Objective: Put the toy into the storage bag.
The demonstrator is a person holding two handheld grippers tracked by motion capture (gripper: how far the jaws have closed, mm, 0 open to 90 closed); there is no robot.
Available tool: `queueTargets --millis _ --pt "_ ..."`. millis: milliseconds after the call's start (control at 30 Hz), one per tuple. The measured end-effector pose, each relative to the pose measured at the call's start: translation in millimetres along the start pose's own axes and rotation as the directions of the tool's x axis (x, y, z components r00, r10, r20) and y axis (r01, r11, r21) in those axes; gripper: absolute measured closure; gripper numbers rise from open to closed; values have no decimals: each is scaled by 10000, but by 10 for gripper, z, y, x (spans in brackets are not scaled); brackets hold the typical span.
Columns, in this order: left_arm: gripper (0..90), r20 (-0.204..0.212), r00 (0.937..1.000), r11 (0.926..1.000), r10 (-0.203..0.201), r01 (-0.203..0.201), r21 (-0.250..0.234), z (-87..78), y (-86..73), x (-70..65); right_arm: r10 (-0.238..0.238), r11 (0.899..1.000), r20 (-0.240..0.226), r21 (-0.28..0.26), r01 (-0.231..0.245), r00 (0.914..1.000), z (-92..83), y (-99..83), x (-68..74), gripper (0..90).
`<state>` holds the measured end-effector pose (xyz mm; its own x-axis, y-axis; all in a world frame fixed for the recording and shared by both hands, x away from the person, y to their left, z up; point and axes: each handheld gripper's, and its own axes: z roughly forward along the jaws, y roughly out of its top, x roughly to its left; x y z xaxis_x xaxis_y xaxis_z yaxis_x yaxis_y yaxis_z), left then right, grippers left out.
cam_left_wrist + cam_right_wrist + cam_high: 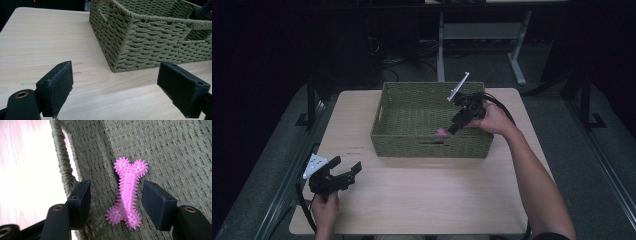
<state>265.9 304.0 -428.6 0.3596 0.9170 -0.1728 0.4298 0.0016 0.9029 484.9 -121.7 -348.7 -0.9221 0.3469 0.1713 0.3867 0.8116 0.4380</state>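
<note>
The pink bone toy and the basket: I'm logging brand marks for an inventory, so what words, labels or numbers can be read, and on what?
None can be read.
Pink bone toy: small raised bone shapes along its middle, no letters or numbers.
Basket: plain weave, no tag or label.
Table: faint dark marks on the wood, too small to read as text.

Pink bone toy [441,132] mostly hidden behind basket [432,145] front wall, high view.

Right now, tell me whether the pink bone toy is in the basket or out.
In. The pink bone toy lies flat on the woven floor of the basket, between the open right tongs, untouched.
</note>
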Motion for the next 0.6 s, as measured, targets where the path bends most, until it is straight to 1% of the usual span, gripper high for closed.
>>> queueTargets --millis 200,367,600 --pt "128 4 10000 10000 -15 15 -4 4 1 -6 -34 9997 123 -221 36 9999 -103 -9 52 378" --pt "128 25 10000 10000 2 -2 18 5 2 -12 -62 9995 225 -298 69 9997 -176 -29 102 364" --pt "129 25 10000 10000 24 -24 42 8 1 -21 -140 9988 238 -466 151 9996 -267 -66 175 342"
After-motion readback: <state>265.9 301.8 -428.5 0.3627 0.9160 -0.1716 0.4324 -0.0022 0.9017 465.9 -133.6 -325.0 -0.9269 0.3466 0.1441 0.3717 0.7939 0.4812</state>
